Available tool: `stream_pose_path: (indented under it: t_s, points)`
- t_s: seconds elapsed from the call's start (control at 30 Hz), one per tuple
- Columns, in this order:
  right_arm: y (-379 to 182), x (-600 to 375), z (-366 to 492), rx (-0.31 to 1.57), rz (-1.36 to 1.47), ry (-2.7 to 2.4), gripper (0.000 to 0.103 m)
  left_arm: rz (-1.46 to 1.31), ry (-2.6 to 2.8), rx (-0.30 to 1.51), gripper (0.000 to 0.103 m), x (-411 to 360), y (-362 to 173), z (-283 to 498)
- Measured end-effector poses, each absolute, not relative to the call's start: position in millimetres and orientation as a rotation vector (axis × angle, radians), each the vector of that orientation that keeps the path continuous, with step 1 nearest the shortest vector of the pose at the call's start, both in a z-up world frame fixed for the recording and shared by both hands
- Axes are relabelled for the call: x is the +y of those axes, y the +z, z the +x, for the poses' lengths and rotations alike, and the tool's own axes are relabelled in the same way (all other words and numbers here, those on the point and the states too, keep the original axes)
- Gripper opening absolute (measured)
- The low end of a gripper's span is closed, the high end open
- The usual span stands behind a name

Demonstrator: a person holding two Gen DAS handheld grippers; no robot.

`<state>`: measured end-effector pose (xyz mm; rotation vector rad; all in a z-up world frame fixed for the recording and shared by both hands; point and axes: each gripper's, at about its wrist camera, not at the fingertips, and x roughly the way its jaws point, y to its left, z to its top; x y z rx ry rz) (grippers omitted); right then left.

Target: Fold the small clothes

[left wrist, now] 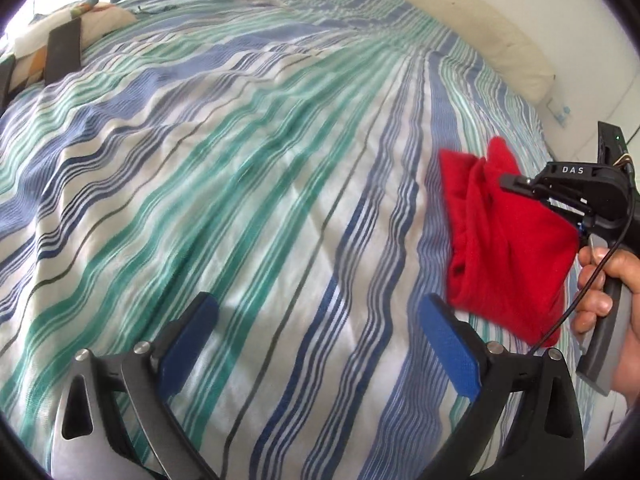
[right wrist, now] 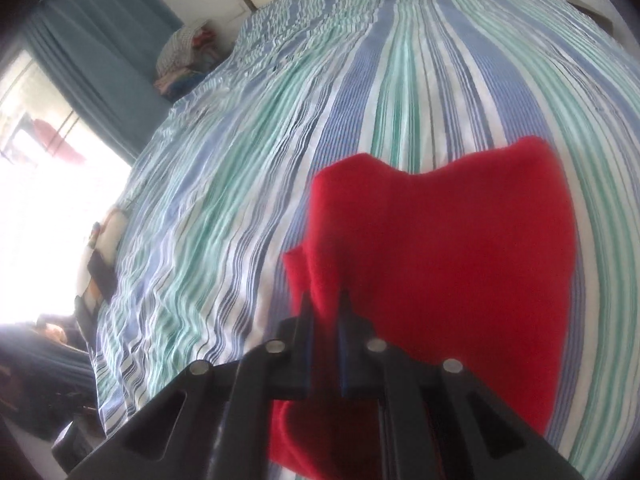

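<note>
A small red garment [left wrist: 508, 240] hangs bunched from my right gripper [left wrist: 508, 182] above the striped bed at the right of the left wrist view. In the right wrist view the red garment [right wrist: 440, 248] fills the lower middle, and my right gripper [right wrist: 326, 300] is shut on a fold of it. My left gripper [left wrist: 320, 324] is open and empty, its blue pads [left wrist: 448, 344] wide apart, low over the bedspread to the left of the garment.
The bed is covered by a blue, green and white striped spread [left wrist: 240, 160]. A patterned pillow [left wrist: 60, 36] lies at the far left. A cream headboard edge [left wrist: 500, 32] runs behind. Folded clothes [right wrist: 188, 56] and a blue curtain [right wrist: 100, 40] stand beside a bright window.
</note>
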<state>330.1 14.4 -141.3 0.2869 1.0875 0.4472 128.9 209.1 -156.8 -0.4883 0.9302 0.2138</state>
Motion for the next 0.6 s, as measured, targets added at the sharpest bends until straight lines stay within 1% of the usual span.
stream_pose_path:
  t_s: [0.03,0.07,0.17,0.2,0.23,0.27,0.3,0.37,0.4,0.43,0.5,0.57,0.6]
  points:
    - [-148.2,15.8,331.3,1.1,0.321,0.429,0.011,-0.485,0.215,0.932,0.101,209.5,-157.1,129.9]
    - [-155.0,15.8,333.1,1.12,0.373,0.424,0.016,-0.482,0.215,0.933,0.101,209.2,-157.3,130.2]
    - [-174.1,18.3,335.7,1.214,0.513,0.502,0.018,-0.468,0.212,0.938,0.101,206.1,-157.1,130.8]
    - [-175.6,21.9,335.1,1.238,0.509,0.536,0.028,-0.466,0.213,0.938,0.101,205.9,-157.1,131.1]
    - [-172.6,26.1,332.9,1.24,0.493,0.571,0.034,-0.468,0.213,0.938,0.101,206.7,-157.1,130.6]
    - [-167.0,26.9,330.2,1.229,0.491,0.613,0.045,-0.471,0.213,0.938,0.101,207.8,-157.2,130.8]
    - [-159.6,24.9,327.6,1.213,0.51,0.662,0.05,-0.477,0.215,0.937,0.101,209.0,-157.2,130.7]
    - [-141.5,16.2,321.5,1.171,0.564,0.759,0.051,-0.492,0.217,0.935,0.101,211.5,-157.3,130.0]
    - [-131.6,10.5,317.6,1.142,0.56,0.787,0.054,-0.499,0.217,0.934,0.101,212.7,-157.2,130.0]
    - [-121.3,5.0,312.1,1.111,0.519,0.791,0.056,-0.506,0.217,0.933,0.101,213.7,-157.3,130.1]
    - [-104.6,-1.7,297.1,1.061,0.358,0.794,0.068,-0.516,0.216,0.933,0.101,214.5,-157.5,130.4]
    - [-99.9,-1.1,276.8,1.044,0.18,0.816,0.076,-0.519,0.215,0.934,0.101,213.7,-157.5,130.9]
    - [-101.2,-0.6,266.4,1.043,0.109,0.832,0.077,-0.518,0.212,0.934,0.101,212.8,-157.5,131.0]
